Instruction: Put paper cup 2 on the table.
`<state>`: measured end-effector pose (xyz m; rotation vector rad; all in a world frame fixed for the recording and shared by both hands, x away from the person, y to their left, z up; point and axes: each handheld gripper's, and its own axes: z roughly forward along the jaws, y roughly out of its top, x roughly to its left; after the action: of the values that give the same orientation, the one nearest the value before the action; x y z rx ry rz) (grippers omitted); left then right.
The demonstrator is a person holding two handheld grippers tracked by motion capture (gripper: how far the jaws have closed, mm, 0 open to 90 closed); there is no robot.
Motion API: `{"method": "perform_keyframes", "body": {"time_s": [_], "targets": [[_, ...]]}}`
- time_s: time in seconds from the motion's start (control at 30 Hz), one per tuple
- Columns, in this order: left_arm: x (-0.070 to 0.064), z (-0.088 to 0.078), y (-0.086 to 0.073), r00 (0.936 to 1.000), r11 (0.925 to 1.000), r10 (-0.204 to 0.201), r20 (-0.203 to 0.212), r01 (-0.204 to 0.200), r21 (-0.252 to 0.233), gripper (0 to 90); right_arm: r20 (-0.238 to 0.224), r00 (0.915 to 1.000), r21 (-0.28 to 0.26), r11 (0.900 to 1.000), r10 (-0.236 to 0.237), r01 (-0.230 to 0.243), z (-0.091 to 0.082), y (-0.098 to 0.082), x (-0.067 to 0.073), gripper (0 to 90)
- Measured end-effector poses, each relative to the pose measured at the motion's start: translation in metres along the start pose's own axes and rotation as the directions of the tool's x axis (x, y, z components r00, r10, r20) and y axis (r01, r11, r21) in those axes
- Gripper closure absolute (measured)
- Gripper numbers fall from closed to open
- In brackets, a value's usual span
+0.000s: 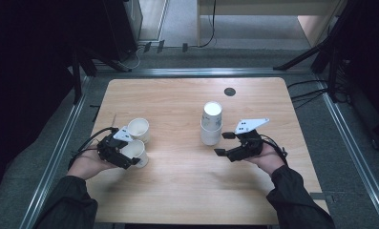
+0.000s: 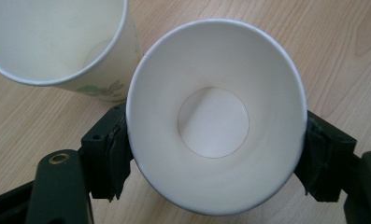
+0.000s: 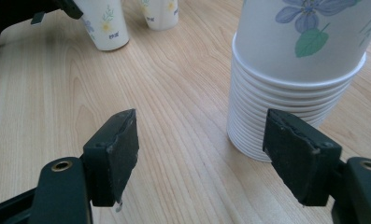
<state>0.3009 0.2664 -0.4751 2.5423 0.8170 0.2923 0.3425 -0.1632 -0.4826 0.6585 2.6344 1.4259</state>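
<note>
Near the surface's left edge, two paper cups (image 1: 138, 129), one cup (image 2: 216, 116) clamped in left gripper (image 1: 114, 150) jaws, right gripper (image 3: 202, 158) jaws wide open and empty beside one cup stack (image 1: 211, 123).

The table (image 1: 177, 186) was of light wood, with a small dark round cap (image 1: 229, 91) near its far edge. Grey floor (image 1: 254, 57) lay around it. Black stands (image 1: 316, 50) stood at the far corners, and cables (image 1: 311, 93) lay at the right.

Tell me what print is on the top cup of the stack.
The top cup is white with a blue-violet flower and green leaf, clearest in the right gripper view.
</note>
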Motion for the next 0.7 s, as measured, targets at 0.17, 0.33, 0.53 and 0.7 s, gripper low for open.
{"method": "perform_keyframes", "body": {"time_s": [0.17,0.33,0.53,0.7], "targets": [[-0.0002,0.0004,-0.0001,1.0000,1.0000,0.004,-0.008,-0.004,0.000,23.7,-0.001,1.0000,0.006,1.000,-0.001,0.001,0.0008,0.0000,0.0006,27.3],[-0.0022,0.0007,-0.0002,0.9997,0.9998,0.020,-0.011,-0.020,-0.001,23.3,-0.001,1.0000,0.005,1.000,-0.001,0.001,0.0009,0.0000,0.0005,27.3],[-0.0023,0.0010,-0.0003,0.9997,0.9997,0.024,-0.005,-0.024,-0.003,21.9,-0.001,1.0000,0.001,1.000,-0.003,0.003,0.0007,0.0002,0.0003,27.3],[-0.0027,0.0014,-0.0002,0.9997,0.9997,0.025,0.002,-0.025,-0.001,21.3,-0.002,1.0000,0.004,1.000,-0.002,0.002,0.0007,0.0001,0.0003,27.3]]}}
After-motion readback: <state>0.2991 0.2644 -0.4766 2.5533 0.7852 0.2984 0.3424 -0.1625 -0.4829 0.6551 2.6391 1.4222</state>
